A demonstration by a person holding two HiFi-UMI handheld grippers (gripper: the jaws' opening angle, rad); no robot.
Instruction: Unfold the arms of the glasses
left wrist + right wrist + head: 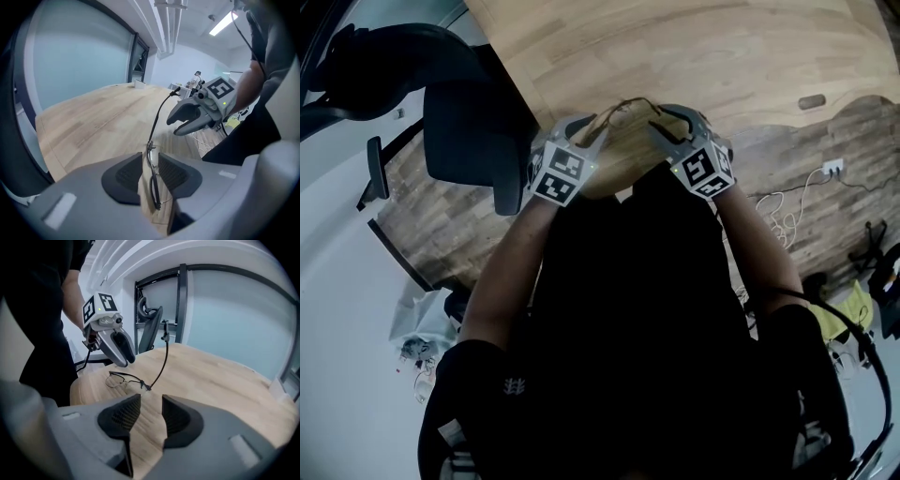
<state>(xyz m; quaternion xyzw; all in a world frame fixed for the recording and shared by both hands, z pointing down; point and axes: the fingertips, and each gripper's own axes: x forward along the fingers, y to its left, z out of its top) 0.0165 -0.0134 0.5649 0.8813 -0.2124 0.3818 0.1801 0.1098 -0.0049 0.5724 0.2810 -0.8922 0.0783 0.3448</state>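
Thin dark-rimmed glasses point(123, 378) lie on the wooden table point(220, 380) near its front edge, with one arm point(162, 357) swung up into the air. In the left gripper view the rim point(153, 180) shows edge-on between my left gripper's point(150, 161) pads, wood visible beside it, no pad clearly pressing. From the right gripper view that left gripper point(126, 362) hangs over the lens end. My right gripper point(146, 404) is open and empty, just short of the hinge of the raised arm. In the head view the glasses point(628, 105) sit between both grippers.
A dark office chair point(469, 122) stands left of the table corner. A small dark object point(812, 101) lies on the table to the right and a small white item point(139, 84) at its far side. Cables and a socket point(830, 169) lie on the floor at right.
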